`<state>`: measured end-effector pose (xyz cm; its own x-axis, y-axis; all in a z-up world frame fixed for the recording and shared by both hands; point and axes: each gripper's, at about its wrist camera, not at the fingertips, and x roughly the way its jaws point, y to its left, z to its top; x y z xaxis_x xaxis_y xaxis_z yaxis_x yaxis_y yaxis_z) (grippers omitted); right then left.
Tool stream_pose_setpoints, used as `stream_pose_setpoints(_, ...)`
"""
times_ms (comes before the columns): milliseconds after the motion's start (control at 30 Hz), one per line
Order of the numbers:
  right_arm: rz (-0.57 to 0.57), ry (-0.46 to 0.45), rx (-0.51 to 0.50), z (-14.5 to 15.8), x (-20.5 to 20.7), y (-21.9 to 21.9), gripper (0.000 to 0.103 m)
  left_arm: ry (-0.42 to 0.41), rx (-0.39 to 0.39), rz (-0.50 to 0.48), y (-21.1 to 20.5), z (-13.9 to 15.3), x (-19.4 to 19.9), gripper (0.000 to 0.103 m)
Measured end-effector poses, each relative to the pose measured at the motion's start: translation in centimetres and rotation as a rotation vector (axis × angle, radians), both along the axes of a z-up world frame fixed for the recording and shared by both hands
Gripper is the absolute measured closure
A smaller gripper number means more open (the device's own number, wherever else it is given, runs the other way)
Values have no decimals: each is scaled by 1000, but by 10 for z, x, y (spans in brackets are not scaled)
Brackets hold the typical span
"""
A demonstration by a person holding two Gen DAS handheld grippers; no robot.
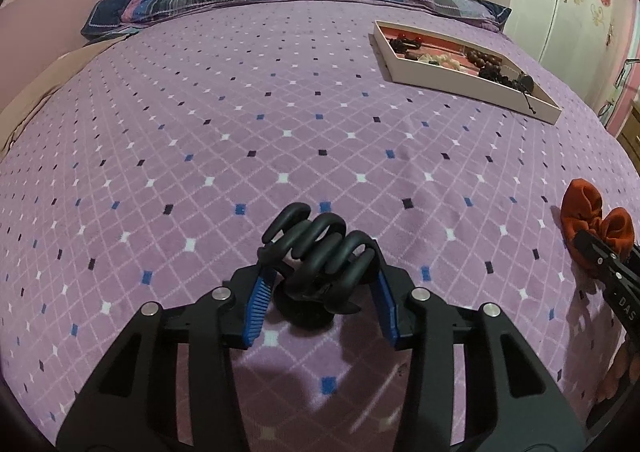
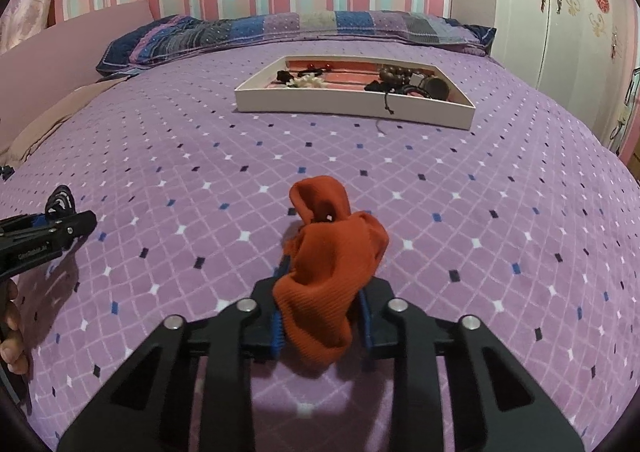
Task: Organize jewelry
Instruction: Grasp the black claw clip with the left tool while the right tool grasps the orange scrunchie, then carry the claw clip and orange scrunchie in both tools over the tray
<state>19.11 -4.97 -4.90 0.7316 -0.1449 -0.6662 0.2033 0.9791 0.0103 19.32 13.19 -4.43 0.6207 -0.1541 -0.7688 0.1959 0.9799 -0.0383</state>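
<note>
Left gripper (image 1: 320,292) is clamping a matte black plastic claw hair clip (image 1: 320,252) on the purple diamond-patterned bedspread (image 1: 280,111); right gripper (image 2: 320,316) is pinching a ribbed rust-orange fabric scrunchie (image 2: 332,252) (pads half hidden).

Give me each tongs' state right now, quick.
Left tongs: closed on the black hair claw.
Right tongs: closed on the orange scrunchie.
</note>
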Motion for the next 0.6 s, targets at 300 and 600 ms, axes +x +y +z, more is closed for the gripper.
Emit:
stream_pose_setpoints(300,8,-42,-13,14,1,-8,80,-11,4,8,-3,5,1,60)
stream_pose_setpoints(600,-7,-76,-13,33,16,-38,80,-81,36,0,-38,34,4,60)
